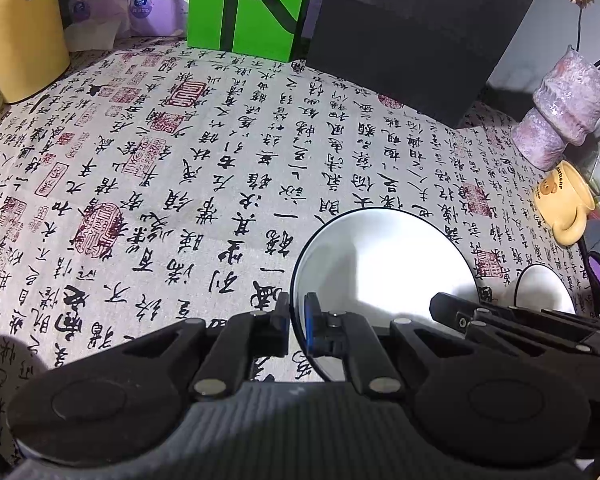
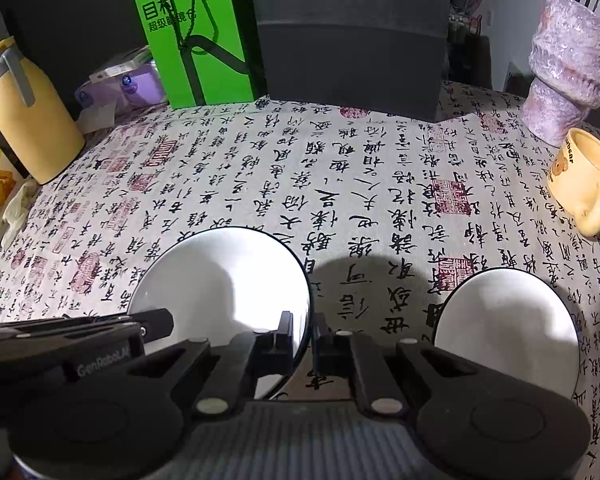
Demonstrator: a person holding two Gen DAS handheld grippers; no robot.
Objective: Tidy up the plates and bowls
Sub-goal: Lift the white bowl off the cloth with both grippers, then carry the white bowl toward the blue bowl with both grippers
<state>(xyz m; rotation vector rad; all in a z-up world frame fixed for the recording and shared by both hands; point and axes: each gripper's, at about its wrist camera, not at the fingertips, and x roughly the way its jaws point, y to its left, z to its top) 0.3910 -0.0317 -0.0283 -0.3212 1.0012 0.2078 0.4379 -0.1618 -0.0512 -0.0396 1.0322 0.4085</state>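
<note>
Nearest the left wrist camera, the left gripper point(image 1: 297, 322) is seen clamped on the near-left rim of the large white plate point(image 1: 384, 272); one finger lies outside the dark rim, the blue-padded finger point(image 1: 311, 320) inside it, with almost no gap left between them. The plate is seen above the calligraphy tablecloth point(image 1: 160, 168); whether it rests on the cloth cannot be told. The right gripper's tip point(image 1: 446, 306) reaches the plate's opposite edge, and a smaller white plate point(image 1: 544, 288) is partly seen beyond it. From the right wrist view, the right gripper point(image 2: 303, 340) is likewise closed on the large plate's point(image 2: 224, 276) right rim, one finger inside, one outside. The left gripper point(image 2: 156, 320) enters from the left onto the plate's far side. The smaller plate point(image 2: 508, 320) lies on the cloth point(image 2: 340, 168) well apart to the right, below a yellow mug point(image 2: 584, 180).
</note>
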